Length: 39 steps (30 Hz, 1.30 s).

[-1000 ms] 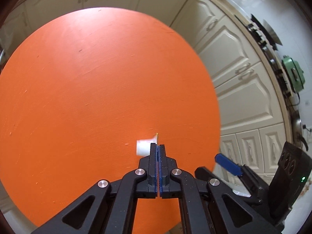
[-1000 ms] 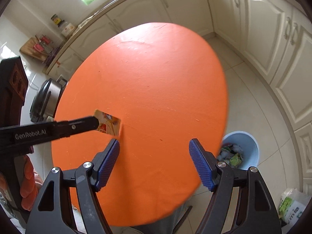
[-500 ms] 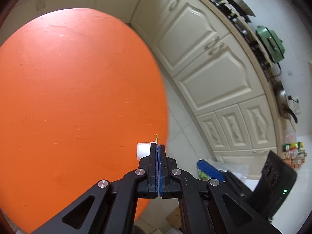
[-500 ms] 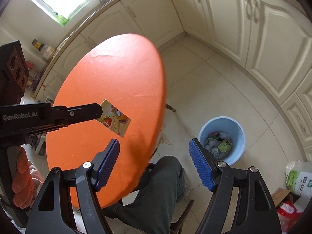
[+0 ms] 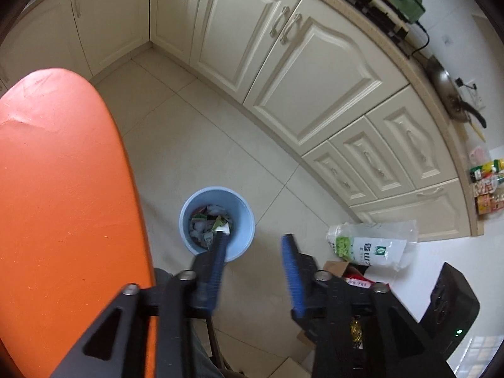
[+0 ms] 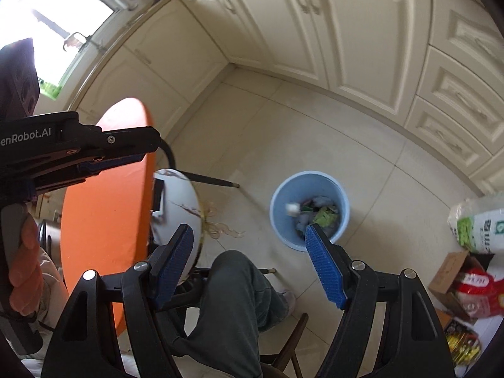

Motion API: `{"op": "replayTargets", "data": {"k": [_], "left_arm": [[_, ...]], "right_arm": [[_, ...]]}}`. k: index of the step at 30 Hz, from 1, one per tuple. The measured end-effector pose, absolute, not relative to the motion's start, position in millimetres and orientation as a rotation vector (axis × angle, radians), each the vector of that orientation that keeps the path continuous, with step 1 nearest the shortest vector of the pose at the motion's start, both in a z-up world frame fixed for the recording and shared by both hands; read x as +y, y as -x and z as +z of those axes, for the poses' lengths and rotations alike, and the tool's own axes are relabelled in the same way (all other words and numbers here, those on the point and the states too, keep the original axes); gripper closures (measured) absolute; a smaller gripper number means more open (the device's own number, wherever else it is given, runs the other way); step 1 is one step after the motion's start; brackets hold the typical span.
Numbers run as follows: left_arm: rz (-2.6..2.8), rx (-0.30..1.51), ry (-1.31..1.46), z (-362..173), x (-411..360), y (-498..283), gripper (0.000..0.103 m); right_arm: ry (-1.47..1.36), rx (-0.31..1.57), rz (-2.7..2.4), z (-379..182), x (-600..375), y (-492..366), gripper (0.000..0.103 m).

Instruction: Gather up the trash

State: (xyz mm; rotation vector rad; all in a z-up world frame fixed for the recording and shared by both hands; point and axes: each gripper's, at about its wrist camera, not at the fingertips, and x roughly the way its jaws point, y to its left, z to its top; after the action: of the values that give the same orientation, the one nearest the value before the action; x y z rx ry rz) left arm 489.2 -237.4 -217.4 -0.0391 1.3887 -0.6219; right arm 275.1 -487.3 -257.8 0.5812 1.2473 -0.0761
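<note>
A light blue trash bin point(image 5: 217, 220) stands on the tiled floor beside the orange round table point(image 5: 63, 204); it holds several crumpled wrappers. My left gripper point(image 5: 255, 245) is open and empty, high above the bin. In the right wrist view the bin point(image 6: 310, 209) is at centre and a small white piece point(image 6: 292, 208) is at its mouth, blurred. The left gripper also shows in that view point(image 6: 126, 154), at the left, above the table edge point(image 6: 104, 214). My right gripper point(image 6: 249, 252) is open and empty, above the floor and the person's knee.
Cream cabinets point(image 5: 283, 63) run along the wall behind the bin. A white and green plastic bag point(image 5: 371, 245) and a cardboard box point(image 6: 453, 280) lie on the floor to the right. The person's leg point(image 6: 233, 302) and a chair are below the right gripper.
Both grippers swung right from over the table to over the bin. The left gripper opened and let go of the wrapper it held; a white piece now shows at the bin.
</note>
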Motion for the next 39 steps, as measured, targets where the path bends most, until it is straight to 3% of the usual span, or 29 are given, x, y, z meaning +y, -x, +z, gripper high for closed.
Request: {"op": "replayTargets", "data": {"k": [8,12,23,27,34,39], "left_arm": [[-0.54,1.401,-0.051,-241.4,-254.9,-487.7,0.063],[-0.479,1.32,-0.075,-232.8,-245.3,-470.5,0.053],[-0.341,1.122,-0.061,-215.9,-201.8,-398.4,0.051],[-0.276,1.028,-0.012,-204.6,-182.6,-357.6,0.051],[-0.184,0.816,0.067,-182.0,-158.2,-255.8,0.044],[-0.107,0.699,0.096,-177.0,-141.3,-168.7,0.042]], "right_arm": [[-0.546,1.223,-0.136,-253.4,-492.7,-272.3,0.027],[-0.479,1.184,-0.139,-243.1,-478.9,-274.0,0.019],[-0.375,1.062,-0.176,-223.8,-433.3,-253.9,0.017],[-0.341,0.933,-0.174,-196.4,-415.8,-233.2,0.014],[-0.201,0.695,-0.153,-135.6,-373.2,-188.1,0.0],[-0.132,0.594,-0.119,-101.5,-351.2,-156.9,0.0]]}}
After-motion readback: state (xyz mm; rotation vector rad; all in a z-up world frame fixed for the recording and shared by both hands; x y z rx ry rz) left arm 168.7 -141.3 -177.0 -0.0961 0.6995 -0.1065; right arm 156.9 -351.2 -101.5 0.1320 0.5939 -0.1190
